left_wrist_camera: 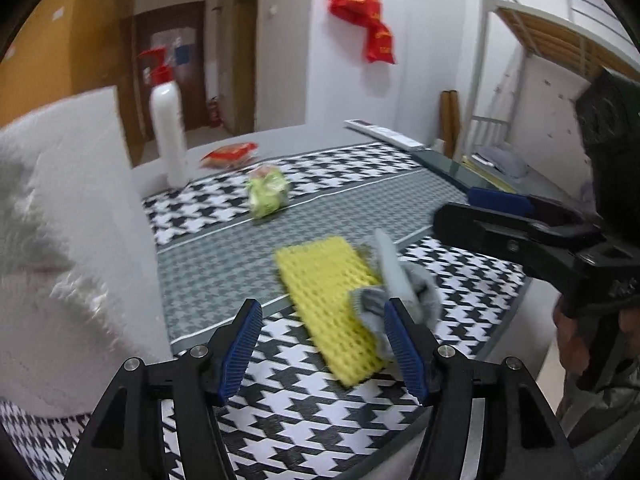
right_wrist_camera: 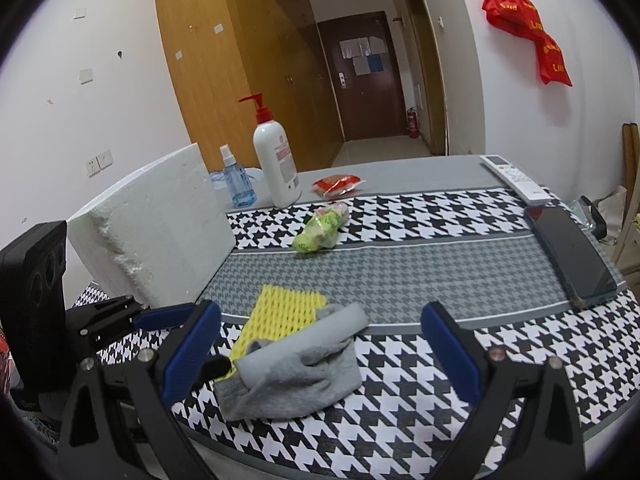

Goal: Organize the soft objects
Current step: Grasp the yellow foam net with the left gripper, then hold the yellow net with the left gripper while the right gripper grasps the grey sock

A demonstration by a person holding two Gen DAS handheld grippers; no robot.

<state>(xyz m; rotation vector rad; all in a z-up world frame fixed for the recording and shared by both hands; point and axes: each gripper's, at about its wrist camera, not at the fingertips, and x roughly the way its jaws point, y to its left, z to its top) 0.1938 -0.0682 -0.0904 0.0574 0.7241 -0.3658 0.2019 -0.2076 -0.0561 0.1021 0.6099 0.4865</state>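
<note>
A yellow foam net [left_wrist_camera: 328,300] [right_wrist_camera: 286,312] lies flat on the houndstooth table mat. A grey sock [right_wrist_camera: 296,376] [left_wrist_camera: 400,288], partly rolled, lies on the net's near end. My left gripper [left_wrist_camera: 324,344] is open and empty, just short of the net and the sock. My right gripper [right_wrist_camera: 320,348] is open and empty, its jaws wide on either side of the sock. A green crumpled plastic bag [left_wrist_camera: 267,192] [right_wrist_camera: 320,230] lies farther back on the mat.
A white foam block [left_wrist_camera: 68,248] [right_wrist_camera: 156,232] stands at the left. A white pump bottle [right_wrist_camera: 276,160] [left_wrist_camera: 168,128], a blue spray bottle [right_wrist_camera: 236,180] and a red packet [right_wrist_camera: 336,184] stand at the back. A phone [right_wrist_camera: 572,256] and a remote [right_wrist_camera: 516,180] lie at the right.
</note>
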